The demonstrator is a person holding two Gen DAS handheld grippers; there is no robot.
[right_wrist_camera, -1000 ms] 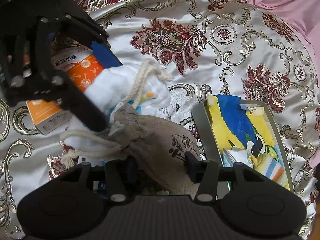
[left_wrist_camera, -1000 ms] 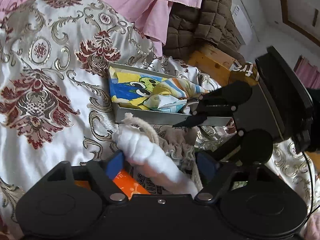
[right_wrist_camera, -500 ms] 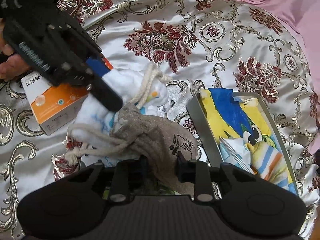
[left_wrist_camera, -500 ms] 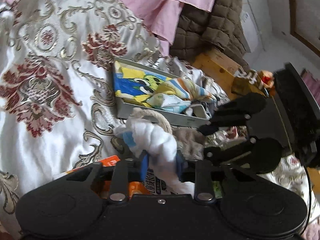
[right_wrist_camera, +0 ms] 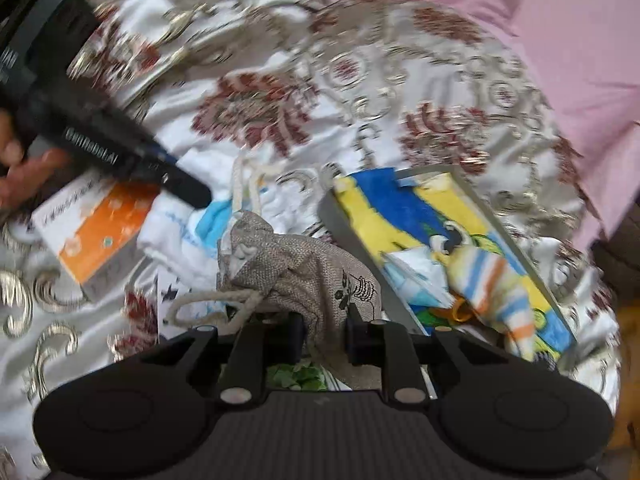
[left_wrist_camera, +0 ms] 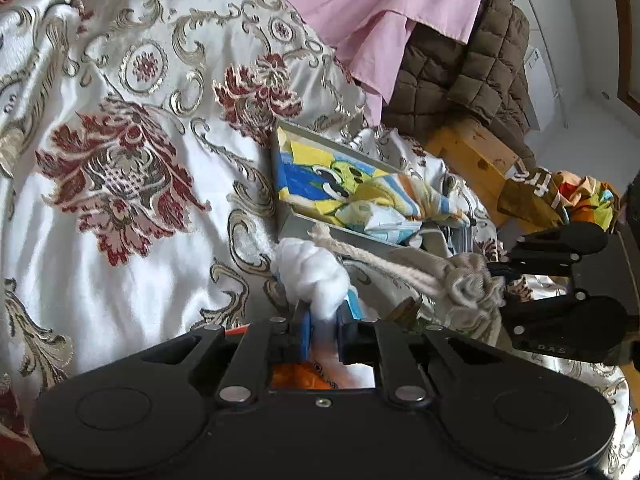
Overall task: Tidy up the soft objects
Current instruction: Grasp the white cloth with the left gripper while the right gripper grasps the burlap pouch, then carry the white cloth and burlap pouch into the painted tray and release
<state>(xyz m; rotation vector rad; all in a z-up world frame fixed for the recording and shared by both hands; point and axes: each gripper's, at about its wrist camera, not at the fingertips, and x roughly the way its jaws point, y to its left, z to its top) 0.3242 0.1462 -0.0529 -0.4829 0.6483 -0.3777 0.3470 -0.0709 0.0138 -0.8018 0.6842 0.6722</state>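
on the left, the left gripper (left_wrist_camera: 323, 330) has gone from standing wide around the white cloth bundle (left_wrist_camera: 310, 276) a second ago to being pinched tight on it now, blue pads pressed into the fabric at about 6 o'clock of its own view. the bundle bulges out above the fingers toward 12 o'clock. that reads as the grasp being finished, so the bundle is probably ready to lift toward the grey tray (left_wrist_camera: 344, 236), which lies just beyond it at 1 o'clock, already holding a cartoon-print cloth (left_wrist_camera: 320, 178). the orange box (right_wrist_camera: 94, 236) sits under the left gripper's body, at 9 o'clock in the right view, beside the person's hand (right_wrist_camera: 24, 172), which grips the tool from the far left edge, its nose angled down toward the bundle.

moving right, the burlap drawstring pouch (right_wrist_camera: 304, 268) lies touching the white bundle, its cord (left_wrist_camera: 360, 254) draped across the bundle's top. the right gripper (right_wrist_camera: 324, 338) has also narrowed since a second ago and now clamps the pouch's lower edge at 6 o'clock of its view. the right view is smeared with motion blur, so that tool appears to be moving. the cord crossing the bundle could drag one item when the other is raised. at far right, at 3 o'clock, the tray rests on the brocade bedspread (right_wrist_camera: 256, 112).
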